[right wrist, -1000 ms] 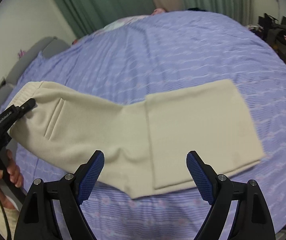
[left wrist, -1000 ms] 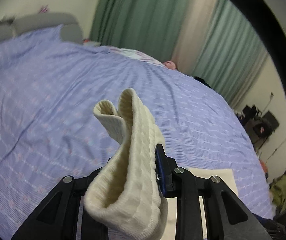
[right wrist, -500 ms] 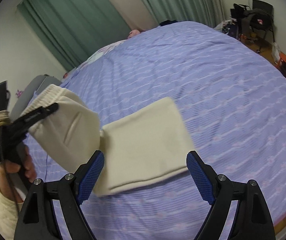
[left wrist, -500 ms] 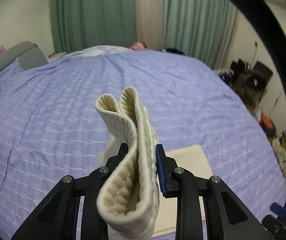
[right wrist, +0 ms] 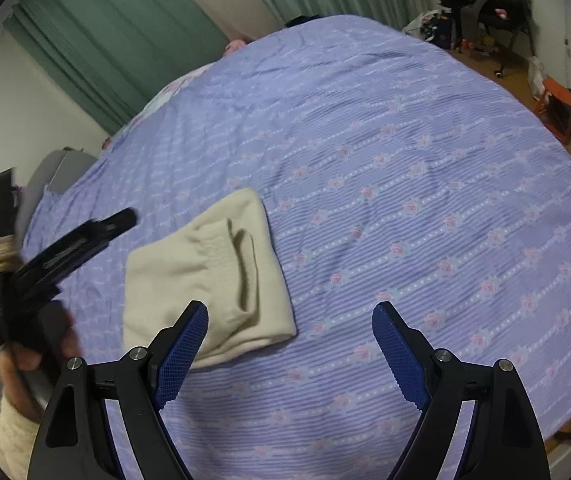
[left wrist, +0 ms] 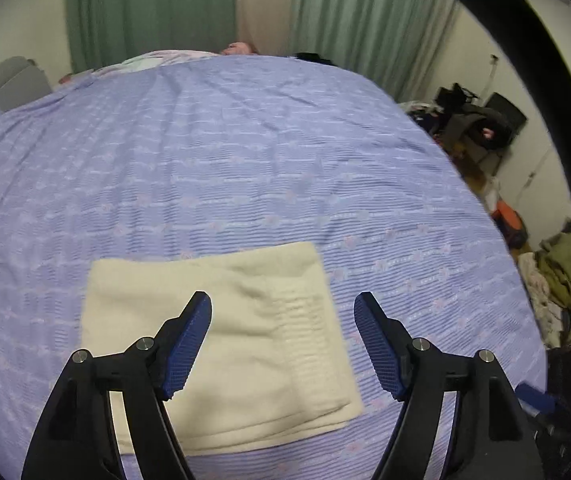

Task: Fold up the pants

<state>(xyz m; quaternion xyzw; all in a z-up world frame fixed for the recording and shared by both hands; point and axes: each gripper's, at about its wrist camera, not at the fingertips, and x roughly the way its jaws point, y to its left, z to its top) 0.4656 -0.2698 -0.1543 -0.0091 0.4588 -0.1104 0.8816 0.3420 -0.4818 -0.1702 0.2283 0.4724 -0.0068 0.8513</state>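
Left gripper (left wrist: 283, 338) jaws apart, nothing between the blue pads, hovering over the bed. Cream pants (left wrist: 221, 344) folded into a flat rectangle on the purple bedspread (left wrist: 245, 160), lying under and ahead of the left gripper, from about 9 to 1 o'clock of its tips, ribbed waistband on top toward 1 o'clock. Right gripper (right wrist: 289, 340) jaws also apart, holding nothing; pants (right wrist: 205, 276) at its 10–11 o'clock, the near edge passing just behind the left pad. Left gripper's body, blurred, at 9 o'clock in the right wrist view, held in a hand (right wrist: 33, 356). No containers visible. Green curtains (left wrist: 145, 12) at 12 o'clock beyond the bed; clothes pile (left wrist: 557, 276) on the floor at 3 o'clock.
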